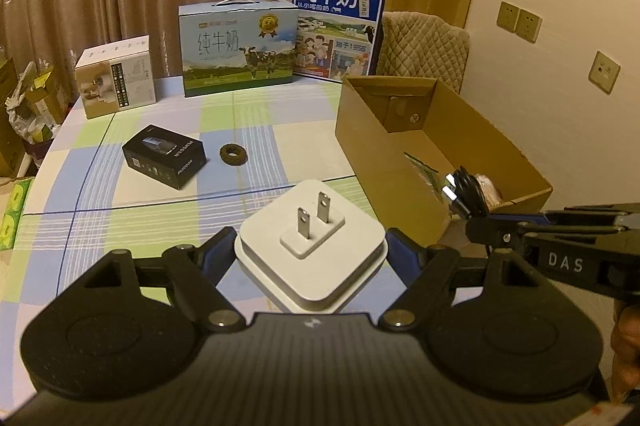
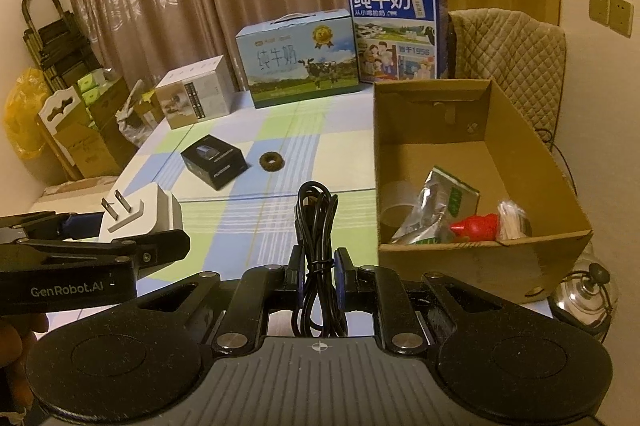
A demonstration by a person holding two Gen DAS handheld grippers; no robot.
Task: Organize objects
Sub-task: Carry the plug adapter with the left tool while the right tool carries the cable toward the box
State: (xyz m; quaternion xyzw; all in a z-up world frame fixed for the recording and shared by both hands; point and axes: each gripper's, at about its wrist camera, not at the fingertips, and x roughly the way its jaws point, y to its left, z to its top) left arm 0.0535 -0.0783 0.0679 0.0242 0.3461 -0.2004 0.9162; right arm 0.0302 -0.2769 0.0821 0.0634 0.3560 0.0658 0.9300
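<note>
My left gripper (image 1: pixel 310 246) is shut on a white power adapter (image 1: pixel 312 238), its two metal prongs pointing up and away; the same white power adapter (image 2: pixel 140 212) shows at the left of the right wrist view. My right gripper (image 2: pixel 318 266) is shut on a bundled black cable (image 2: pixel 316 226), whose black cable (image 1: pixel 466 194) end with plugs hangs over the near corner of the open cardboard box (image 1: pixel 360 146). That cardboard box (image 2: pixel 440 266) holds a foil packet (image 2: pixel 432 210), a red item (image 2: pixel 474 226), a tape roll (image 2: pixel 394 206) and a white bundle (image 2: pixel 512 218).
On the checked tablecloth (image 1: pixel 260 130) lie a small black box (image 1: pixel 164 156) and a dark ring (image 1: pixel 234 154). Two milk cartons (image 1: pixel 240 46) and a white box (image 1: pixel 116 76) stand at the back. A padded chair (image 1: pixel 424 46) is behind the cardboard box. A glass lid (image 2: pixel 584 290) sits low right.
</note>
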